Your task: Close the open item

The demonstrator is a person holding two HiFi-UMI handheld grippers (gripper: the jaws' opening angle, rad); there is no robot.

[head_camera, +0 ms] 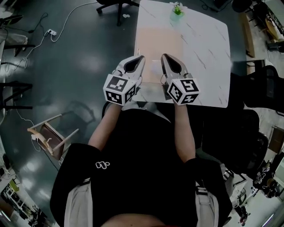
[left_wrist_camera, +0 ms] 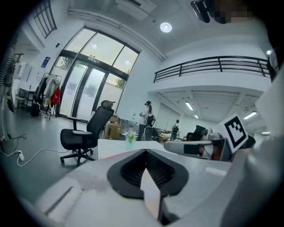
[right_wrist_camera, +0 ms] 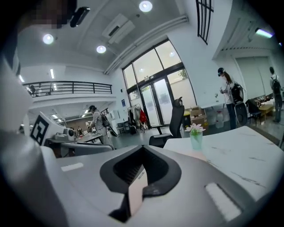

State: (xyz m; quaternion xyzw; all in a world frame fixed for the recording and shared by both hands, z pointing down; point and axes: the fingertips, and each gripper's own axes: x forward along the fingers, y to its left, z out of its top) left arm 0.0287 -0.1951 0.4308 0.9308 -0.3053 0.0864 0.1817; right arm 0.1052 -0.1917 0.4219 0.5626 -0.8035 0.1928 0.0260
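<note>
Head view, approach step: left gripper (head_camera: 141, 58) and right gripper (head_camera: 165, 56), jaws pressed shut, side by side at frame centre over flat pale-pink rectangular item (head_camera: 157, 44) on white marbled table (head_camera: 208, 66); next, presumably pressing its cover down.

- White marbled tabletop (head_camera: 208, 66), with a small green vase of flowers (head_camera: 177, 12) at its far edge.
- Black office chair (head_camera: 116, 5) beyond it.
- Wooden chair (head_camera: 51, 133) on the dark floor.
</note>
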